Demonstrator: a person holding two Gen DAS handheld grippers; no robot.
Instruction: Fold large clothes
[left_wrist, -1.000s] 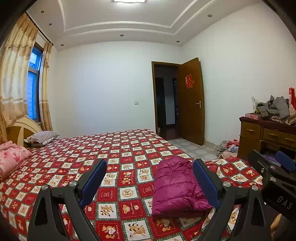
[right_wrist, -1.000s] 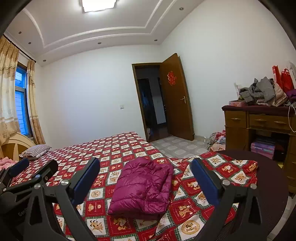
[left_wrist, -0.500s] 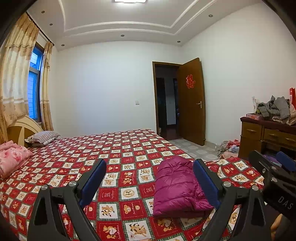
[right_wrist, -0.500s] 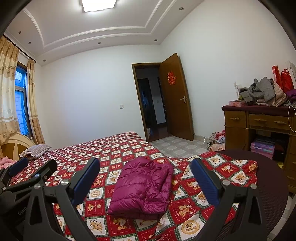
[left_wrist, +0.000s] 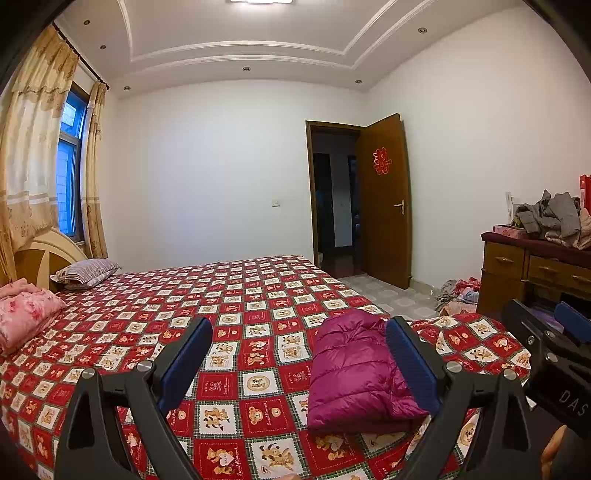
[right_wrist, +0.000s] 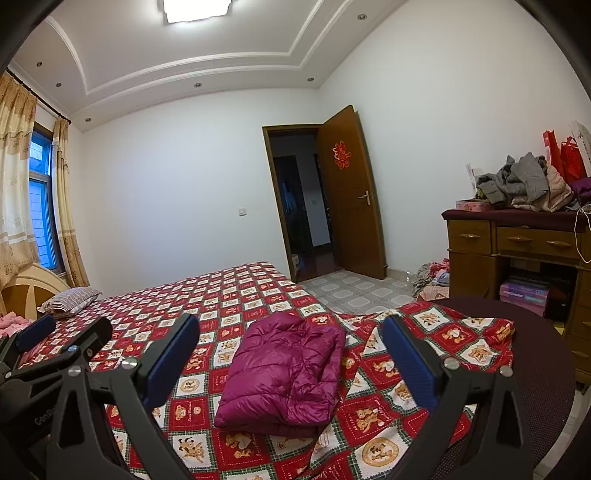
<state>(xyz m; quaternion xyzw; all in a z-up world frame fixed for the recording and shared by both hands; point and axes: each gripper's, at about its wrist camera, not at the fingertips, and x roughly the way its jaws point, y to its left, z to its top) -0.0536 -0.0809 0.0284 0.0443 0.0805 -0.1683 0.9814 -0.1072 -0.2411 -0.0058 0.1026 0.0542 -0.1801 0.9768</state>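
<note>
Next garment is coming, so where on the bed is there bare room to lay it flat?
The broad stretch of bedspread between the folded magenta puffer jacket and the striped pillow is bare. The foot corner beside the jacket is rumpled; the pink bedding crowds the headboard end.

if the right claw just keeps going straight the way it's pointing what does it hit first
Probably the folded magenta puffer jacket on the bed: it lies between the open right claw fingers, slightly left of centre. Depth is unclear; the claw may pass above it.

"das" on right hand-held gripper (left_wrist: 570, 332), "genr" on left hand-held gripper (right_wrist: 44, 336), partly cut
</note>
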